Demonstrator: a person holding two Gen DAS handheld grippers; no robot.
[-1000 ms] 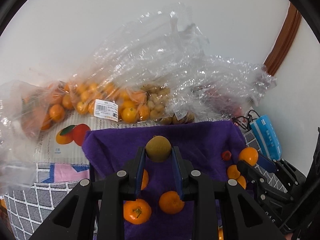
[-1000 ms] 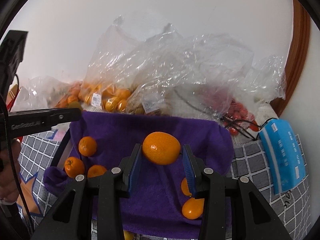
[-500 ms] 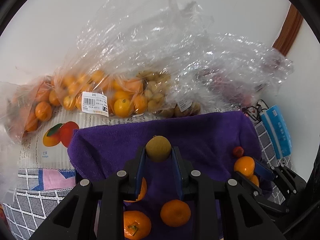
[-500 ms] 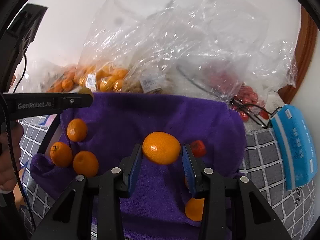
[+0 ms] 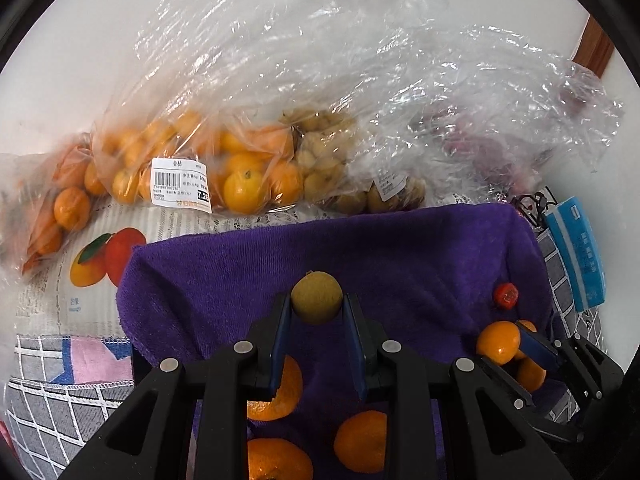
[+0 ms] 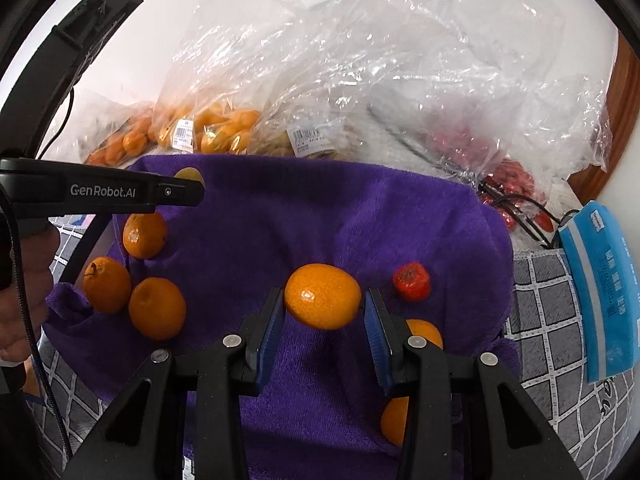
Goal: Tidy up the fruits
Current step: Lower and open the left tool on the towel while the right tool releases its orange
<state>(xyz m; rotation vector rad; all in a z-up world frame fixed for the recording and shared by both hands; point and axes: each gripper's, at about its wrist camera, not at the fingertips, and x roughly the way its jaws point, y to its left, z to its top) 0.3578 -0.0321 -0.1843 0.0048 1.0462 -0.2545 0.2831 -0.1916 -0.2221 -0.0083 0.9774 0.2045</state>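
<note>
My left gripper (image 5: 316, 308) is shut on a small brown-yellow round fruit (image 5: 317, 297), held over the purple towel (image 5: 400, 256). My right gripper (image 6: 323, 308) is shut on an orange mandarin (image 6: 322, 295) above the same towel (image 6: 304, 216). In the left wrist view the right gripper (image 5: 504, 340) shows at the lower right with its mandarin (image 5: 497, 342). The left gripper's arm (image 6: 100, 194) crosses the upper left of the right wrist view. Loose mandarins (image 6: 157, 307) lie on the towel's left side, and a small red fruit (image 6: 412, 281) lies to the right of my mandarin.
Clear plastic bags (image 5: 248, 168) of oranges and brown fruits line the back wall behind the towel, with a bag of red fruit (image 6: 512, 184) at the right. A blue packet (image 6: 600, 292) lies on the checked cloth at the right. A person's hand (image 6: 24, 304) is at the left edge.
Both grippers have sunk toward the towel with their fruits still held. The bags at the back look larger and closer, and the red fruit has come into the right wrist view.
</note>
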